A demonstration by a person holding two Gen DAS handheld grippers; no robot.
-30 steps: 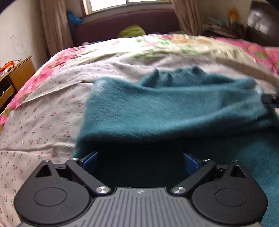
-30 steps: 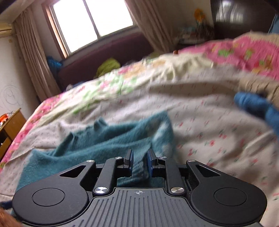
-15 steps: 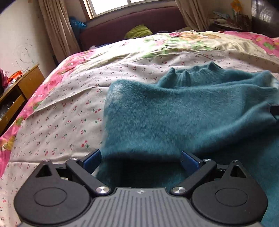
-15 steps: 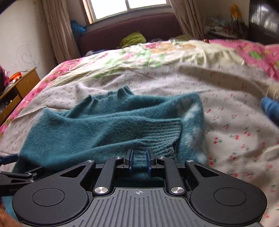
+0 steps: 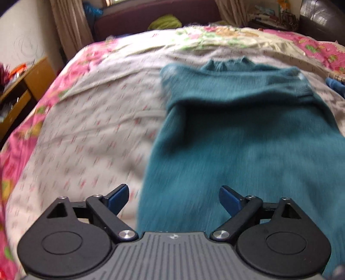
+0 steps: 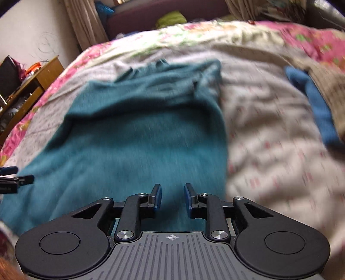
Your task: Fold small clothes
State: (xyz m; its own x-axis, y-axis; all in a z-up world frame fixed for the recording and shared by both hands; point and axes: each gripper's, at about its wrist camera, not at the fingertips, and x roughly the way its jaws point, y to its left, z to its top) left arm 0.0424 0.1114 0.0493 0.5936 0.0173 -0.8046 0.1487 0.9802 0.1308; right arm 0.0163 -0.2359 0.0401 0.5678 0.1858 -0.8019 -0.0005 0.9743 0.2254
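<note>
A teal knit sweater [image 5: 248, 120] lies on the bed with both sleeves folded across its chest and its collar at the far end. It also shows in the right wrist view [image 6: 140, 133]. My left gripper [image 5: 173, 200] is wide open and empty, above the sweater's near left edge. My right gripper [image 6: 172, 198] is open by a small gap and empty, above the sweater's near right part. The left gripper's tip shows at the left edge of the right wrist view [image 6: 13, 176]. Both views are motion-blurred.
The bed has a white flowered sheet [image 5: 90, 133] and a pink floral quilt [image 5: 15, 150]. A blue cloth [image 6: 312, 101] lies on the bed to the right of the sweater. A wooden nightstand [image 5: 23, 86] stands at the left. A dark headboard [image 5: 155, 13] is at the far end.
My right gripper let go of the sleeve cuff and opened. Both grippers pulled back toward the sweater's near hem. The folded sleeves now lie flat.
</note>
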